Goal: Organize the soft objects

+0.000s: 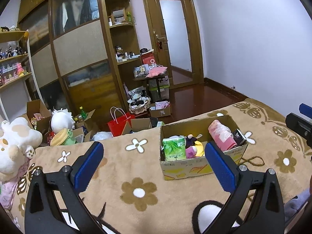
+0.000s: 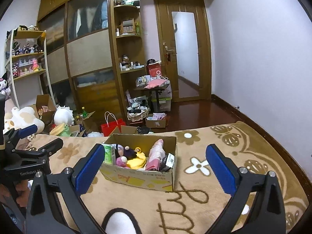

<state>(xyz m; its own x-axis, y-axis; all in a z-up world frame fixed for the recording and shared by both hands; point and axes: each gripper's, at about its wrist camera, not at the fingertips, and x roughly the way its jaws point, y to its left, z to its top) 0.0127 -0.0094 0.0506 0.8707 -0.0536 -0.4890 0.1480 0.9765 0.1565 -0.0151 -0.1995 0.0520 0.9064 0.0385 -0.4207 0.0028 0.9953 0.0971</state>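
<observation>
An open cardboard box (image 1: pixel 187 167) stands on the tan flowered blanket (image 1: pixel 136 175). It holds a green tissue pack (image 1: pixel 174 149), a yellow plush (image 2: pixel 136 160), a small pink plush (image 1: pixel 190 151), a pink wrapped bundle (image 1: pixel 221 136) and a dark packet (image 1: pixel 239 135). The box also shows in the right wrist view (image 2: pixel 140 177). My left gripper (image 1: pixel 154 167) is open and empty, just left of and in front of the box. My right gripper (image 2: pixel 156 167) is open and empty, hovering in front of the box. A big white plush (image 1: pixel 13 146) lies at the blanket's left end.
Beyond the bed edge the floor is cluttered: a red paper bag (image 1: pixel 119 121), cardboard boxes (image 1: pixel 39 115), a white round plush (image 1: pixel 62 120) and a wicker basket (image 1: pixel 139 105). A wardrobe and shelves line the back wall. A door (image 1: pixel 175 39) stands at the far right.
</observation>
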